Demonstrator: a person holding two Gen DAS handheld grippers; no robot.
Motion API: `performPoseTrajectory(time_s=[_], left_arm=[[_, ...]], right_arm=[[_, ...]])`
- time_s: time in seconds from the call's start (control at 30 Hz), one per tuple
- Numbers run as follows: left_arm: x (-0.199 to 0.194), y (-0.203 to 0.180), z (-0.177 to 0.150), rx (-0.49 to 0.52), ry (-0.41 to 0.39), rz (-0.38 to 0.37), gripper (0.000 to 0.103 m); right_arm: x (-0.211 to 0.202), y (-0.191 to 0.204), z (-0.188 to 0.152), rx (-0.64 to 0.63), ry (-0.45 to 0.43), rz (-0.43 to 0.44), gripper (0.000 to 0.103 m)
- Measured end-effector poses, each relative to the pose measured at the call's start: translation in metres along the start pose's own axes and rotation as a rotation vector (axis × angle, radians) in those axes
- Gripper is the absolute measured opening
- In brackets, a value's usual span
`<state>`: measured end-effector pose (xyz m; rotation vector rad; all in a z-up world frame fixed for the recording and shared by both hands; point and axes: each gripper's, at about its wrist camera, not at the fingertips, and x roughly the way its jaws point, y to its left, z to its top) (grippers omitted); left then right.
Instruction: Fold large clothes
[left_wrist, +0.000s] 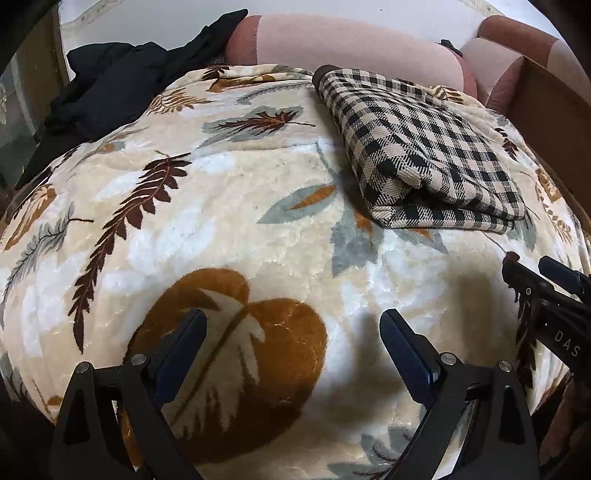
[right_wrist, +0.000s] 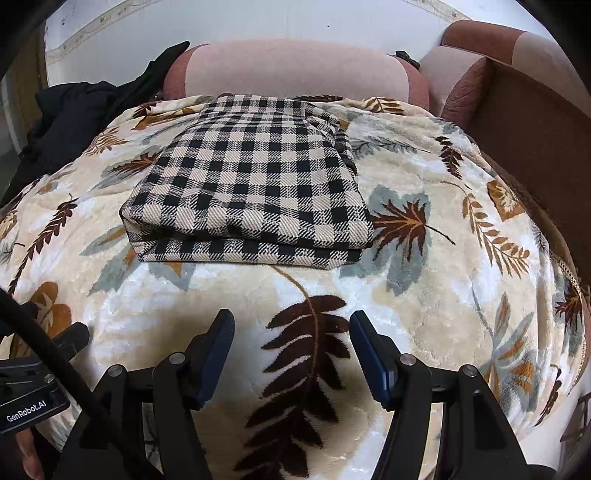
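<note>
Right wrist view shows you the checked garment (right_wrist: 251, 188) already folded into a neat, thick rectangle, lying flat on the leaf-patterned fleece blanket (right_wrist: 424, 314) near the far side, just in front of the pink bolster cushion (right_wrist: 288, 68). Its doubled layers show along the near edge, so you can judge this piece folded, or nearly so. Your right gripper (right_wrist: 291, 354) hangs above bare blanket short of that near edge, its jaws spread wide with nothing between them, which suits either a last tidy of the stack or a reach for something new. From the left wrist view, your left gripper (left_wrist: 293, 354) is equally wide and empty over an orange leaf print, with the folded garment (left_wrist: 424, 147) off to its upper right and well apart from its fingers. Both tools point steeply down at the blanket, a ready stance rather than a grip. A heap of black clothing (left_wrist: 110, 85) lies at the far left edge of the blanket, against the bolster; it looks unfolded, so it is probably your next piece. A brown armchair (right_wrist: 509, 110) borders the right side.
</note>
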<state>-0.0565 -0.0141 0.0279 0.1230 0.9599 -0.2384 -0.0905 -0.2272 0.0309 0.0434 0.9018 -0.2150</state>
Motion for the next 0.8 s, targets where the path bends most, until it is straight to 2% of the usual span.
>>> performPoseTrajectory(time_s=[0.8], left_arm=[[-0.004, -0.0046, -0.0026, 0.017, -0.028, 0.003, 0.094]], right_arm=[[-0.0028, 0.0035, -0.0011, -0.008, -0.03, 0.002, 0.071]])
